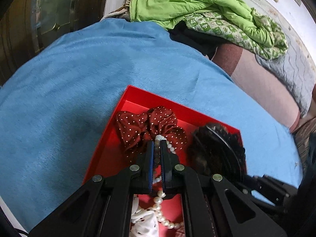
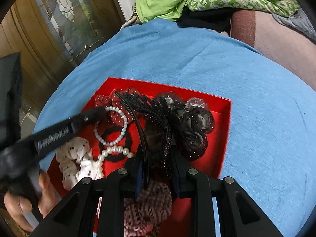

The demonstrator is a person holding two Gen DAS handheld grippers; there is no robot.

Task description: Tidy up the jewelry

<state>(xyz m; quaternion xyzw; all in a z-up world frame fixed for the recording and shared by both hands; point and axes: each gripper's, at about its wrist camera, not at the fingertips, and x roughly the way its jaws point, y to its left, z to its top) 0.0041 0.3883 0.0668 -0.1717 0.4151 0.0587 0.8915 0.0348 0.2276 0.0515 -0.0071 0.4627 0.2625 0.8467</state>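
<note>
A red box (image 1: 138,95) (image 2: 223,122) sits on the blue cloth and holds hair accessories and jewelry. My left gripper (image 1: 157,144) is shut on a white pearl strand (image 1: 161,203) above the dark red dotted scrunchie (image 1: 150,126); it shows in the right wrist view (image 2: 102,111) touching the pearls (image 2: 118,126). My right gripper (image 2: 158,158) is shut on a black hair clip with dark netting (image 2: 167,122), held over the box. The clip also shows in the left wrist view (image 1: 215,148). A white dotted scrunchie (image 2: 75,156) and a striped scrunchie (image 2: 146,207) lie in the box.
The blue cloth (image 1: 69,98) (image 2: 266,128) covers the surface around the box. Green bedding (image 1: 197,9) is piled at the back. A glass-panelled door (image 2: 65,19) stands at the left. A hand (image 2: 23,201) holds the left gripper.
</note>
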